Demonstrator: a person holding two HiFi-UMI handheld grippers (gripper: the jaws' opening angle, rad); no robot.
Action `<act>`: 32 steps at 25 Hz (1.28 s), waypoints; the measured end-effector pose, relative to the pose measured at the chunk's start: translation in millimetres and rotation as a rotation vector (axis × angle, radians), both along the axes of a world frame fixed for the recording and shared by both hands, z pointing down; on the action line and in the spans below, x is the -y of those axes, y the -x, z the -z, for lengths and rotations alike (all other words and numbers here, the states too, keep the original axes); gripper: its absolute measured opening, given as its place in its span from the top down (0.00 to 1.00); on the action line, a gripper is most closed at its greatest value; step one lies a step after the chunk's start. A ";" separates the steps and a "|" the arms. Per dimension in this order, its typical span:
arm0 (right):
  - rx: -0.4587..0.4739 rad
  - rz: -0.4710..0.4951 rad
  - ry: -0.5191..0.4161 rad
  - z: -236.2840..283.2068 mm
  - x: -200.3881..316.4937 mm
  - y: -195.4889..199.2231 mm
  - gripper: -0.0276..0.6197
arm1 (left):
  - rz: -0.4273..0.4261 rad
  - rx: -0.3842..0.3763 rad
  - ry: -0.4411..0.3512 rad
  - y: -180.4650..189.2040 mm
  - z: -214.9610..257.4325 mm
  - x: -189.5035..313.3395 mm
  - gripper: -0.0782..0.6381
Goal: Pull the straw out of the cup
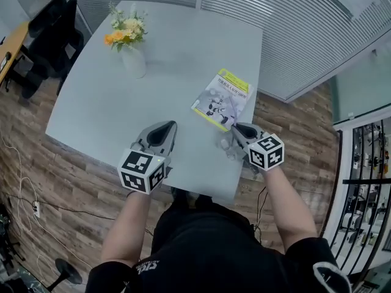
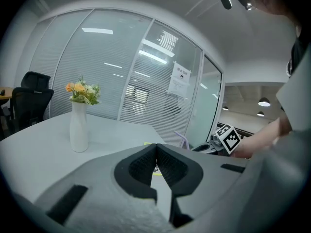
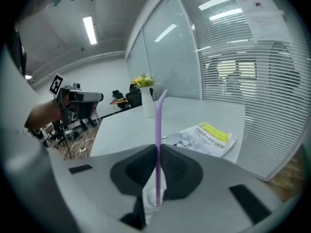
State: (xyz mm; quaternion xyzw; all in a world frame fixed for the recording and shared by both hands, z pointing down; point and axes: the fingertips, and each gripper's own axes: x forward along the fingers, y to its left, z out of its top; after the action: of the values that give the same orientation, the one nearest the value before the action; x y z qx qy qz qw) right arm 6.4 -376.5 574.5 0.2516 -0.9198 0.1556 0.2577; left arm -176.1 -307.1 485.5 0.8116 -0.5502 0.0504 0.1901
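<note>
The right gripper (image 3: 158,148) clamps the thin purple plastic straw (image 3: 158,115) (lower end inside the clear plastic cup (image 3: 152,198), just beside the yellow-and-white booklet (image 3: 206,139)); the left gripper (image 2: 156,148), left of that booklet, is clenched empty

1. a pale grey table (image 1: 165,72) stands on a wood-plank floor (image 1: 36,163).
2. a white vase (image 1: 134,61) of orange and cream flowers (image 1: 125,30) stands upright near the table's far left corner.
3. a booklet (image 1: 222,99) with a yellow band lies flat near the right edge.
4. black office chairs (image 1: 52,35) stand left of the table.
5. glass walls with blinds (image 1: 275,29) run behind it.
</note>
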 end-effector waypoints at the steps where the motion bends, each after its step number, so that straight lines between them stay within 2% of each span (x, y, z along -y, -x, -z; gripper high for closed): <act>1: 0.004 -0.008 -0.013 7.0 -1.0 -0.6 0.91 | -0.005 -0.003 -0.006 0.8 3.9 -0.8 0.88; 10: 0.084 -0.101 -0.125 86.8 -11.9 -6.7 0.91 | -0.087 -0.022 -0.075 -7.3 48.4 0.5 0.88; 15: 0.203 -0.145 -0.153 133.3 -25.5 -4.4 0.91 | -0.127 -0.005 -0.109 -17.7 69.9 3.6 0.88; 18: 0.234 -0.151 -0.173 155.7 -32.1 -13.3 0.91 | -0.139 -0.002 -0.123 -28.4 78.8 4.3 0.88; 26: 0.300 -0.145 -0.236 215.0 -44.5 -63.6 0.91 | -0.121 0.043 -0.144 -61.1 97.3 12.2 0.88; 32: 0.331 -0.118 -0.285 234.8 -45.9 -126.3 0.91 | -0.049 0.049 -0.146 -94.7 105.9 20.5 0.88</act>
State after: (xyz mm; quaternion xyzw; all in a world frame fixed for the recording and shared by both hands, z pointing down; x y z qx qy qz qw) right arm 132.8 -330.6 339.8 0.3099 -0.9459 0.0782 0.0556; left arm -81.4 -327.6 379.6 0.8350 -0.5369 0.0347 0.1154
